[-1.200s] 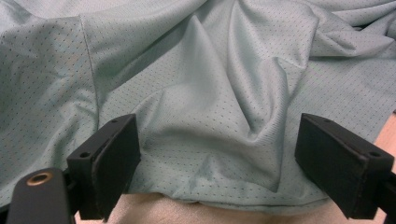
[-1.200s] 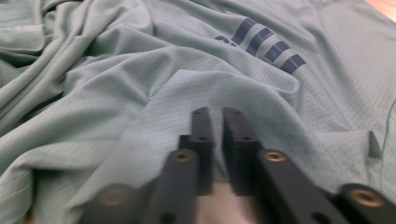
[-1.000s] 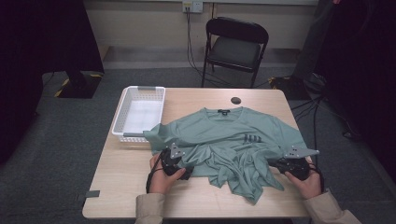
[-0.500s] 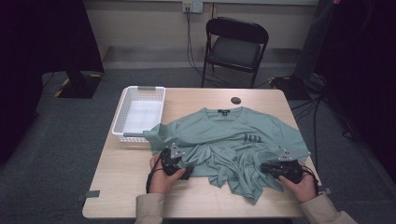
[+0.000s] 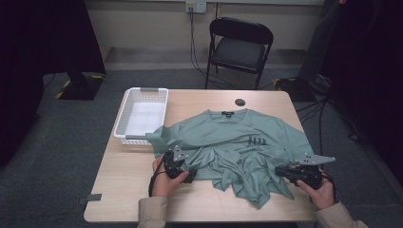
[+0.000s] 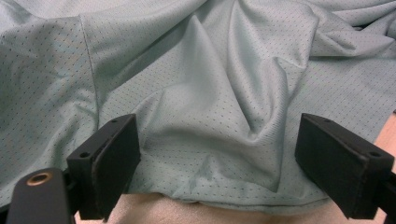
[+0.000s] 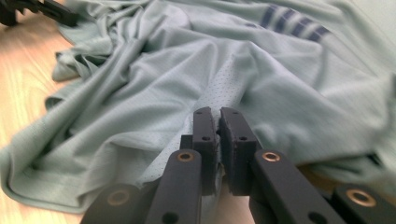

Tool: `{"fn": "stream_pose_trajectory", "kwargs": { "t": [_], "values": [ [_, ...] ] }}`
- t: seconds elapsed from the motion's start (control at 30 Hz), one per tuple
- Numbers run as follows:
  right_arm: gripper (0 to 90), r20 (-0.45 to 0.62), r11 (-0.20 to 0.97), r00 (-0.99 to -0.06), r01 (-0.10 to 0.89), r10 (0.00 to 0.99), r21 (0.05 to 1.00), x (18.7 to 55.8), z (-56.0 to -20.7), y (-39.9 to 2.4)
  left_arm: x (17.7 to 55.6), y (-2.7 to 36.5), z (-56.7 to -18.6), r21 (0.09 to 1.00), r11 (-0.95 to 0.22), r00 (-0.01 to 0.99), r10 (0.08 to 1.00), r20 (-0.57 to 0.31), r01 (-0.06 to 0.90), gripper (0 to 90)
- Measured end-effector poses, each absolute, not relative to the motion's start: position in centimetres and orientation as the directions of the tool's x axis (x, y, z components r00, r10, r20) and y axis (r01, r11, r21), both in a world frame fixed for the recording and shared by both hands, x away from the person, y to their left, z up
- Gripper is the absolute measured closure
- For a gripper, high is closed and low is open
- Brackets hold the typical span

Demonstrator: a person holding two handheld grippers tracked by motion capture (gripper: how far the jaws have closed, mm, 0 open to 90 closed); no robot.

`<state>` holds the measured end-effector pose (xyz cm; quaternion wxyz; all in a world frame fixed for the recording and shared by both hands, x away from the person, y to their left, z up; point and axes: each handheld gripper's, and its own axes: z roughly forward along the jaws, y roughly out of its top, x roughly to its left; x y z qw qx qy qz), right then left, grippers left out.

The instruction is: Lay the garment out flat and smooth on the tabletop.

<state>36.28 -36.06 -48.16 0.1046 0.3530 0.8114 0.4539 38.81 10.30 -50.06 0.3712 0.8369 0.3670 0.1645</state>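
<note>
Fingers of my right gripper (image 7: 218,122) pinch the green shirt's (image 5: 228,137) hem; my left gripper (image 6: 217,154) gapes wide, hem between its jaws.

left claw (image 6: 219,170) spread wide, right claw (image 7: 218,135) clamped

Item count: one wooden table (image 5: 128,190); one green T-shirt (image 5: 228,137) spread on it; one white plastic basket (image 5: 124,114) at the table's far left corner; one small dark round object (image 5: 240,102) near the far edge; one black folding chair (image 5: 240,50) beyond the table. Handheld grippers: two, the left gripper (image 5: 183,167) and the right gripper (image 5: 285,172). Hands: two. The shirt carries one dark striped mark on its chest (image 5: 256,140).
</note>
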Motion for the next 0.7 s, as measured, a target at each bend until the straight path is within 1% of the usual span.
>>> {"fn": "stream_pose_trajectory", "kwargs": {
  "t": [0.1,0.2,0.27,0.4,0.5,0.57,0.7],
  "values": [
    [83.1,0.169,0.321,-0.720,0.490,0.674,0.810,36.1,-48.4,-37.0,38.8,10.3,-50.1,0.742,-0.456,0.676,0.736,0.003,0.492,13.5],
    [81.3,0.149,0.332,-0.709,0.492,0.690,0.804,35.9,-48.5,-37.6,38.8,10.3,-50.1,0.742,-0.455,0.677,0.736,0.003,0.492,13.5],
    [81.2,0.115,0.358,-0.703,0.487,0.701,0.797,35.8,-48.5,-37.7,38.8,10.3,-50.1,0.742,-0.454,0.676,0.737,0.001,0.494,13.5],
    [85.4,0.071,0.382,-0.697,0.472,0.714,0.795,35.8,-48.3,-37.5,38.8,10.3,-50.1,0.742,-0.456,0.677,0.736,0.004,0.492,13.5],
    [86.0,0.065,0.406,-0.710,0.473,0.702,0.782,35.6,-48.3,-37.3,38.8,10.3,-50.1,0.742,-0.455,0.677,0.736,0.003,0.492,13.5],
    [86.1,0.082,0.422,-0.727,0.482,0.682,0.768,35.3,-48.5,-37.2,38.8,10.3,-50.1,0.742,-0.455,0.677,0.736,0.003,0.492,13.5],
    [86.1,0.078,0.467,-0.755,0.479,0.651,0.743,33.9,-49.1,-37.2,38.8,10.3,-50.1,0.742,-0.455,0.677,0.736,0.003,0.492,13.5]
  ]
}}
